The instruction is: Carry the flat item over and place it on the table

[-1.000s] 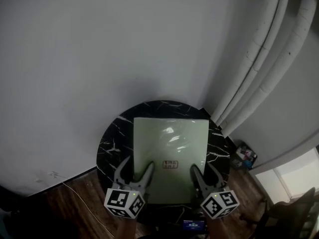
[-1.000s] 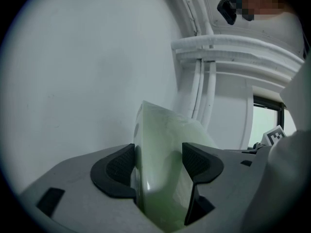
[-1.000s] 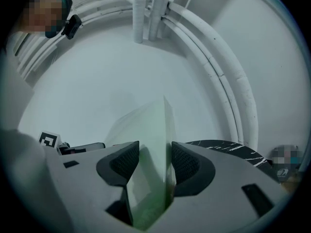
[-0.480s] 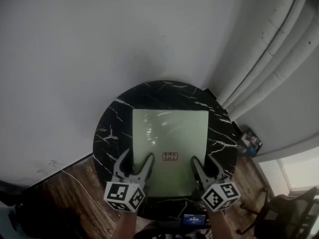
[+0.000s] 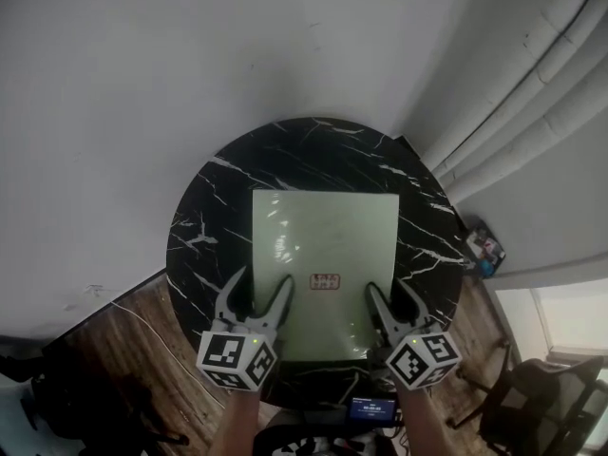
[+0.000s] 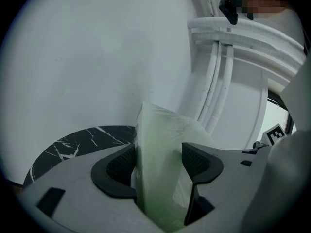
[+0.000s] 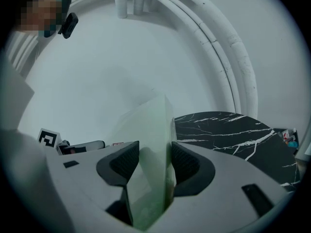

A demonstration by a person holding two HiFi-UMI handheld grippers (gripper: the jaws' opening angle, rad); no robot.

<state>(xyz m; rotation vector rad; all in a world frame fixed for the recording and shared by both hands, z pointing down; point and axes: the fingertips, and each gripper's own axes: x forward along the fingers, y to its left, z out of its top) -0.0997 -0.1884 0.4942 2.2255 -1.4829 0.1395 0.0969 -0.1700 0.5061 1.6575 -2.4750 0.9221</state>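
Head view: left gripper [image 5: 261, 278] and right gripper [image 5: 389, 286] sit side by side at the near edge of the pale green flat item [image 5: 325, 245], the 2 jaws of each clamped on it. Item lies level over the round black marble table [image 5: 204, 226]; contact with the top cannot be told. Beyond: white wall [image 5: 190, 65], white pipes [image 5: 532, 74] at right

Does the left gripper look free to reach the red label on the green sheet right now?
Probably not yet. The left gripper is shut on the near edge of the green sheet, as is the right gripper. The red label lies uncovered between them, but the left would have to let go first.
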